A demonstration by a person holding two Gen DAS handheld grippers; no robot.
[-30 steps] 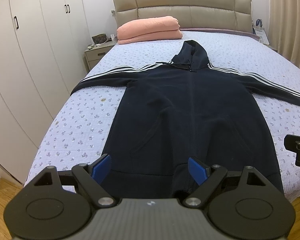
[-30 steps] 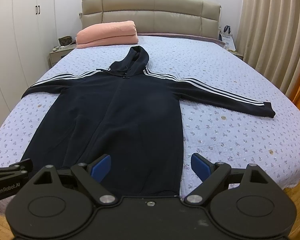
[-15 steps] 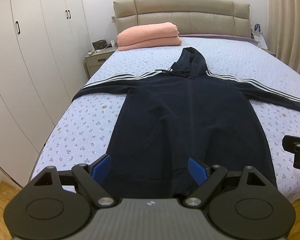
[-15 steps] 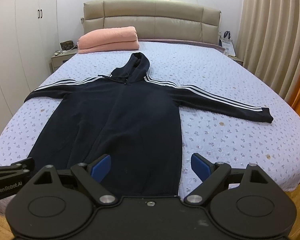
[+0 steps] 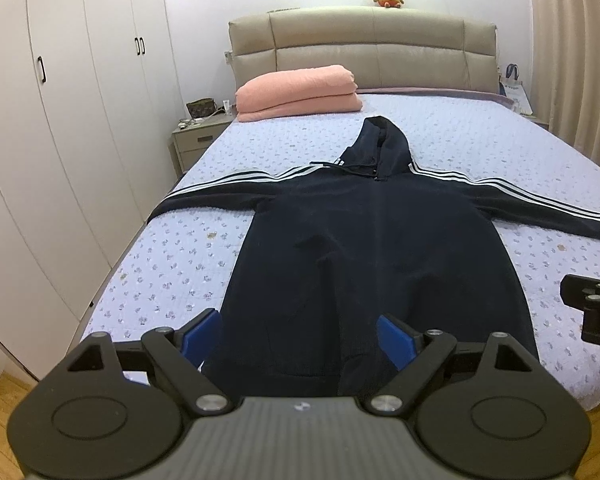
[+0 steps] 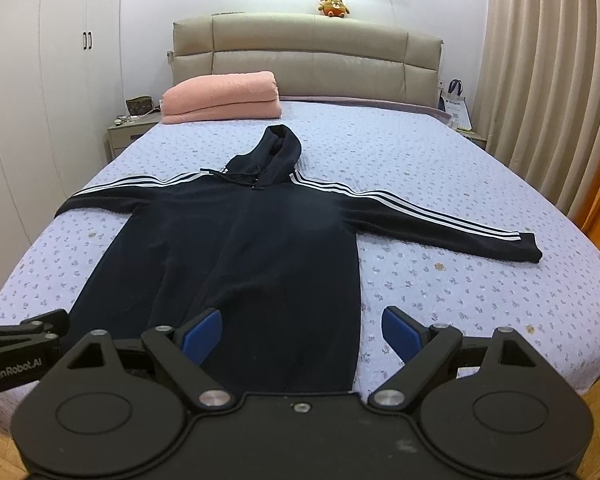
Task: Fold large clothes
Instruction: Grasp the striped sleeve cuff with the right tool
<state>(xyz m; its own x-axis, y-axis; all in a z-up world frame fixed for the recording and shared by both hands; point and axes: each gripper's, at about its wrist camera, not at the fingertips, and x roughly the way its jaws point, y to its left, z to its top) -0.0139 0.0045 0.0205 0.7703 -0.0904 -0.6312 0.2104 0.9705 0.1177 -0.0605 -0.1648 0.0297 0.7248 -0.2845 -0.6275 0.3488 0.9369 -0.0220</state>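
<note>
A dark navy hoodie with white sleeve stripes lies flat, front up, on the bed, sleeves spread, hood toward the headboard; it also shows in the right wrist view. My left gripper is open and empty, held above the hem near the foot of the bed. My right gripper is open and empty, above the hem's right corner. Neither touches the cloth.
The bed has a light floral quilt. A folded pink blanket lies by the padded headboard. White wardrobes and a nightstand stand left. Curtains hang right. Wood floor shows below.
Both grippers have pulled back and tilted up, so the hoodie and bed sit lower and farther in both views. The jaws stayed open.
</note>
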